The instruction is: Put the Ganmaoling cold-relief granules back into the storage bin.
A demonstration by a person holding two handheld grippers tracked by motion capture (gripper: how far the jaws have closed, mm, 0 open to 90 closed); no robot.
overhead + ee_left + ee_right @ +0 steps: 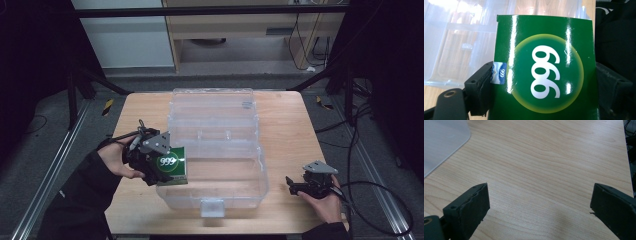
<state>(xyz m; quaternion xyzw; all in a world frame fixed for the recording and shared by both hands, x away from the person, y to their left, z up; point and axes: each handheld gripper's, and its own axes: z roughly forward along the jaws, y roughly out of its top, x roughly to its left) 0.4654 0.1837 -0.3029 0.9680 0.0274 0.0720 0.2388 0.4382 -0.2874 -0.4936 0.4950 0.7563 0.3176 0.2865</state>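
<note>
"999" on green box point(544, 72)

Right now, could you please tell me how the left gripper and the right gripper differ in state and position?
The left gripper is shut on the glossy green 999 box at the clear plastic case's left wall; the right gripper is open and holds nothing. The left is raised, while the right sits low over the bare wooden table. Both are hand-held with black jaws.

A light wood table point(290, 125) stands on grey floor point(50, 130) in a dim room. Behind it are a white panel point(125, 40) and a wooden cabinet point(235, 30). Black cables point(370, 200) trail at the right; metal rails point(55, 155) flank both sides.
</note>
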